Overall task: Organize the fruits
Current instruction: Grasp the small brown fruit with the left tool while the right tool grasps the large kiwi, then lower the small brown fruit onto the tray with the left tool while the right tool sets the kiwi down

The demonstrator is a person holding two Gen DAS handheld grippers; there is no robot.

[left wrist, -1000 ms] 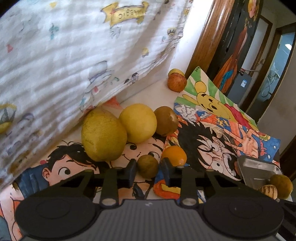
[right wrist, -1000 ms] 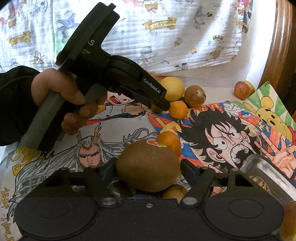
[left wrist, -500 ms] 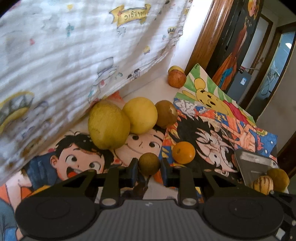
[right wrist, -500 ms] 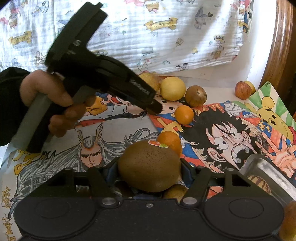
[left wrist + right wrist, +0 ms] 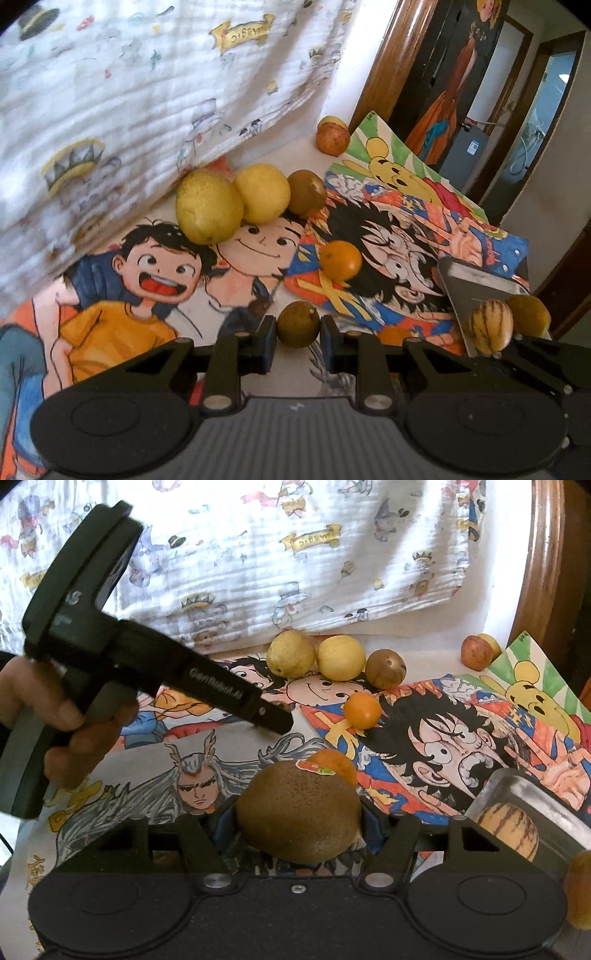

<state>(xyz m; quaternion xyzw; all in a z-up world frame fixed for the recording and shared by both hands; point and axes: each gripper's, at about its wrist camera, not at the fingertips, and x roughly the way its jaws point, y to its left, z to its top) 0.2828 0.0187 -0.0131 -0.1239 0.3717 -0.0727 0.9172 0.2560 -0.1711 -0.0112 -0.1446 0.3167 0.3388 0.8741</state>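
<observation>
- Fruit lies scattered over cartoon drawings (image 5: 173, 266) spread on the table, with a printed white cloth (image 5: 147, 92) hanging across the upper left of both views.
- Left gripper (image 5: 298, 334), low centre of its own view, pinches a small brown fruit (image 5: 297, 324) between its two fingers.
- Right gripper (image 5: 299, 821), low centre of its view, is clamped on a large brown kiwi (image 5: 298, 814); an orange with a sticker (image 5: 332, 766) sits just behind it.
- Upper centre of the left view holds a row: two yellow lemons (image 5: 209, 206) touching each other, then a brown round fruit (image 5: 306, 192).
- A small orange (image 5: 340, 260) rests alone on the drawings, centre frame.
- A metal tray (image 5: 476, 291) at the right edge holds a striped fruit (image 5: 490, 330) and a yellow-brown one (image 5: 528, 320).
- A red apple (image 5: 332, 137) sits far back near the wooden frame.
- A person's hand (image 5: 55, 716) grips the left gripper's handle at the left edge of the right view.
</observation>
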